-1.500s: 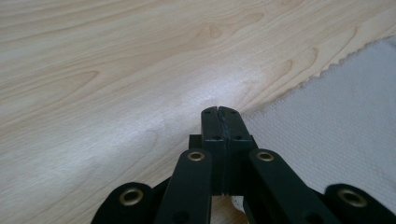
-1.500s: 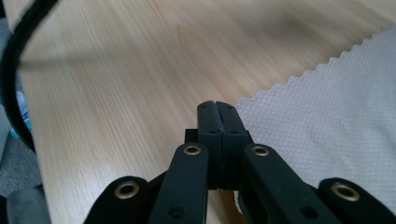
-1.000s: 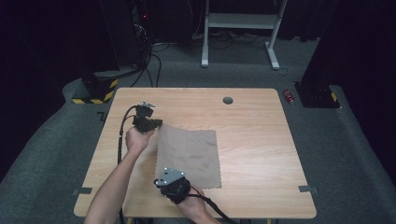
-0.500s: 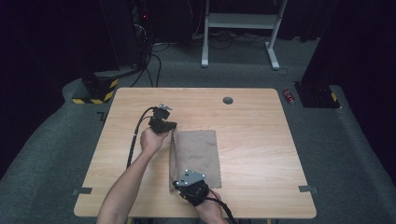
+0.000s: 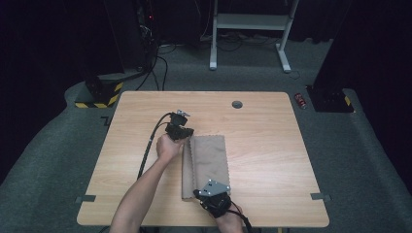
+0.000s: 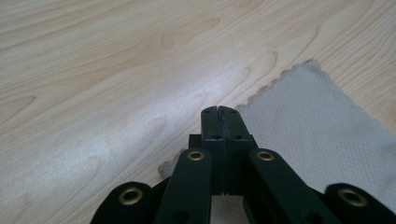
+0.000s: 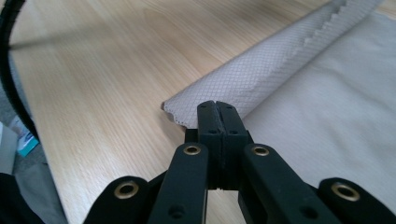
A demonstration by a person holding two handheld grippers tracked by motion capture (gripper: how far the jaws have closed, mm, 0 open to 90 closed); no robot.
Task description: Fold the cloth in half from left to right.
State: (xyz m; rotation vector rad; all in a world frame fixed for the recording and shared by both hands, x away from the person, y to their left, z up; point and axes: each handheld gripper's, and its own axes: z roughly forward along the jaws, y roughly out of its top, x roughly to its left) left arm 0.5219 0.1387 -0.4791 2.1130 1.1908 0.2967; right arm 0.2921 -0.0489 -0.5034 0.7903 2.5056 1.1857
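Evidently we are mid-fold on the beige cloth point(image 5: 206, 165), which lies on the wooden table point(image 5: 272, 145) near its front middle, its left portion turned over onto the rest so that a zigzag edge runs along the top layer. Our left gripper point(image 5: 180, 132) sits at the cloth's far left corner and our right gripper point(image 5: 210, 194) at its near edge; in each gripper view the two black jaws stand pressed together, and the fabric appears to pass under their tips, so we judge both to be clamped on corners of the folded flap, though the pinch itself sits behind the jaws. In the right gripper view the rolled fold point(image 7: 261, 74) lifts off the lower layer beside the jaws. The next move, as we read it, calls for carrying both corners across evenly and lowering them so the edges line up before letting go. How much cloth each jaw pair holds is hidden, and the near corner in the high view is covered by the right gripper
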